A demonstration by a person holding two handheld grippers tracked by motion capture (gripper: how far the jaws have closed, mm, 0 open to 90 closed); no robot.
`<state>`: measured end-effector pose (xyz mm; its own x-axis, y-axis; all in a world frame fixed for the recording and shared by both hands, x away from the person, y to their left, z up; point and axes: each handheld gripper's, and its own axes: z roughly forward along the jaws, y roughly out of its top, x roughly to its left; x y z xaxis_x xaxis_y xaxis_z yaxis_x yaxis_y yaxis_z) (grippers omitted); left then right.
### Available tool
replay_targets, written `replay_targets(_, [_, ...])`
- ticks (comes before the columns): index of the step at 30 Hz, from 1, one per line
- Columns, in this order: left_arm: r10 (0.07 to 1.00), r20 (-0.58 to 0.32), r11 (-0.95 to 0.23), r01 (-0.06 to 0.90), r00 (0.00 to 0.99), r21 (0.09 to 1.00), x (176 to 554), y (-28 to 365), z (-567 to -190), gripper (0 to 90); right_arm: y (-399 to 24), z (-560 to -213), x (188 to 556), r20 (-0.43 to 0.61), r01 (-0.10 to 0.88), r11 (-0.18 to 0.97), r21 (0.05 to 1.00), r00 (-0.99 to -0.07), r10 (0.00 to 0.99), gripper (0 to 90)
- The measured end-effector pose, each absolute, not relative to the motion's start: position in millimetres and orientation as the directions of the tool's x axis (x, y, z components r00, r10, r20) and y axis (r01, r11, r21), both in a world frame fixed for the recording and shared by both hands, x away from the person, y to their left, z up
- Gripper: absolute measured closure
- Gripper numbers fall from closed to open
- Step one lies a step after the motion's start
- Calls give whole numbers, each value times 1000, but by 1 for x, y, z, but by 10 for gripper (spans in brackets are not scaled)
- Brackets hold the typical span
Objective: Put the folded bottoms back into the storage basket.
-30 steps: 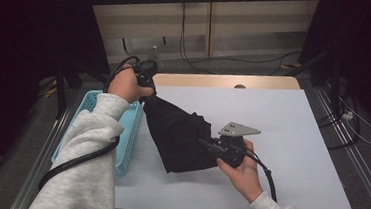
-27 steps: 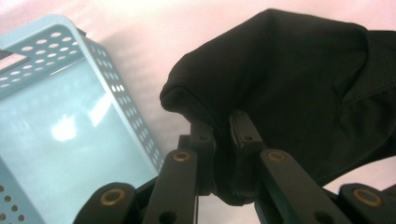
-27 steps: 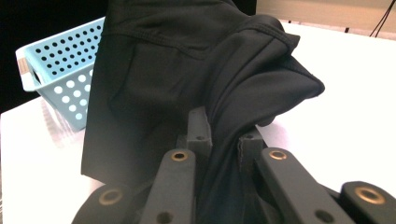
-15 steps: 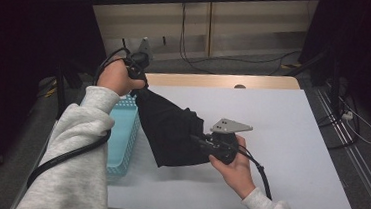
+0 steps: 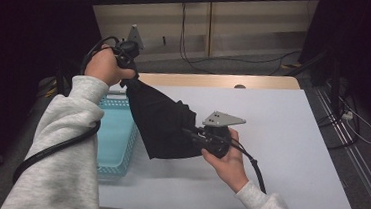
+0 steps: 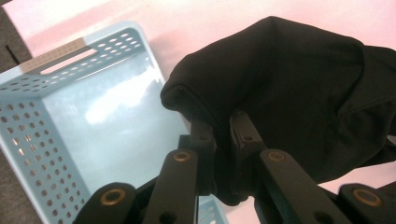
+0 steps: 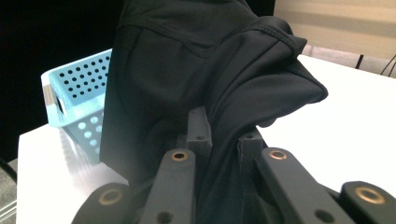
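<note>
Both grippers are clamped on one black garment (image 5: 164, 125), which hangs stretched in the air between them above the left part of the white desk (image 5: 281, 137). The left gripper (image 5: 128, 75) pinches a bunched fold high up, over the far left corner, while the right gripper (image 5: 193, 135) bites a fold lower down, nearer the middle of the desk. In the left gripper view the jaws stand nearly together with cloth wedged between them, and the right gripper view shows the same kind of pinch. The light blue basket (image 5: 116, 134) sits open along the left edge, directly below the hanging cloth, so the work appears to be carrying the garment to the basket. To do this well, the bottom hem, which seems to brush the desk just beside the basket, should lift above the near rim before any sideways move, with both pinches kept firm. The right half of the desk is bare and gives free room; the left edge allows little margin beyond the basket.
</note>
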<state>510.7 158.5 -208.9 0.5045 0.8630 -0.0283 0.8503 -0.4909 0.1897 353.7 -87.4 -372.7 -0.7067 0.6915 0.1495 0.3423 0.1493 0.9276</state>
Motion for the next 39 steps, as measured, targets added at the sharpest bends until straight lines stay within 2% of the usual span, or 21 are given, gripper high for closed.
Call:
replay_targets(19, [887,-5,-451,868,462,209,512,192,-180,822,-51,-356,362,154,316,145,938,-751,642,803])
replay_targets(39, [910,3,-406,887,415,219,508,219,-172,822,-23,-352,365,149,298,147,943,-774,615,803])
